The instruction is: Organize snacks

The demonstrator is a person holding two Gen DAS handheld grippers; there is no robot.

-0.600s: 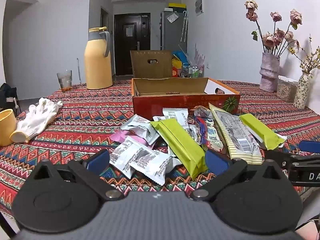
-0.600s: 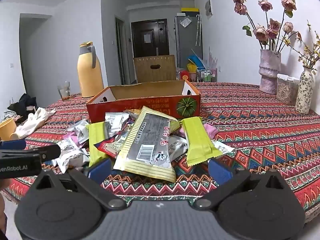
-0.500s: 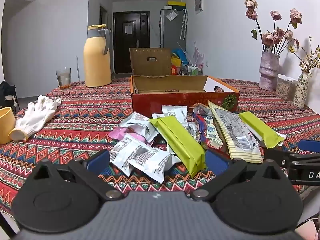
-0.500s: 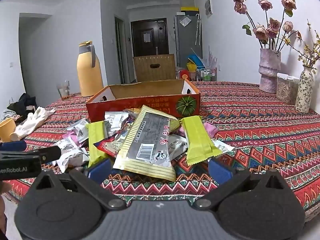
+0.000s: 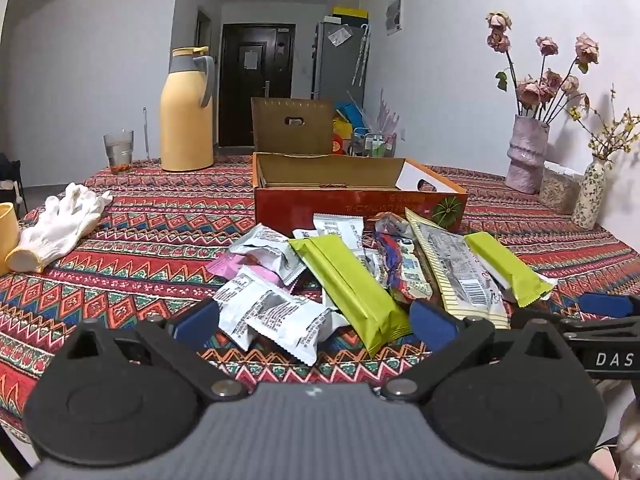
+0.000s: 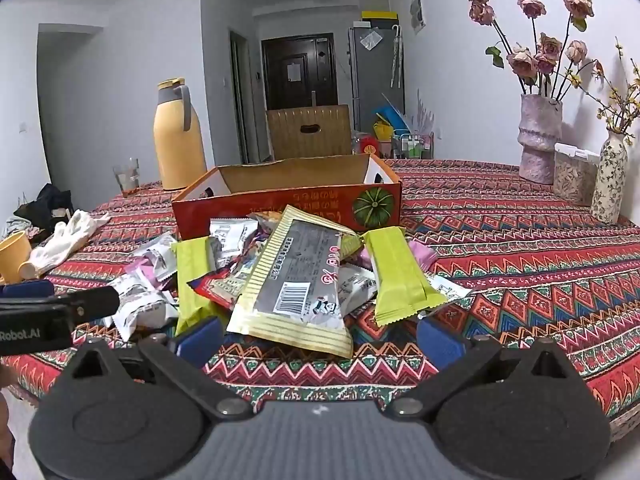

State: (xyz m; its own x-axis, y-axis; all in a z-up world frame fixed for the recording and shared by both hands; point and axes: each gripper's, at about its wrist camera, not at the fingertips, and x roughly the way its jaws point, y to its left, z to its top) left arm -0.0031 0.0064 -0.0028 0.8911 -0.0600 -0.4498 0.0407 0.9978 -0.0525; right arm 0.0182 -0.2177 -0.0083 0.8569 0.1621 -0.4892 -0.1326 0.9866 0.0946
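Note:
A heap of wrapped snacks lies on the patterned tablecloth in front of an open red cardboard box (image 5: 360,210) (image 6: 288,210). The heap holds a long green bar (image 5: 348,280) (image 6: 194,276), a second green bar (image 5: 506,266) (image 6: 400,276), a large striped packet with a barcode (image 5: 460,276) (image 6: 296,284), and silver-white packets (image 5: 276,316) (image 6: 136,304). My left gripper (image 5: 316,326) stands open just short of the heap's near edge, nothing between its blue pads. My right gripper (image 6: 320,334) is open too, low before the striped packet, holding nothing.
A yellow thermos jug (image 5: 186,110) and a glass (image 5: 119,150) stand at the back left. White gloves (image 5: 60,224) and a yellow cup (image 5: 8,232) lie at the left. Vases with dried flowers (image 6: 540,136) and a lidded container (image 6: 574,178) stand at the right.
Both views have shifted only slightly; the heap sits a touch lower and nearer in the left wrist view. Both grippers stay open and nothing in the heap has moved.

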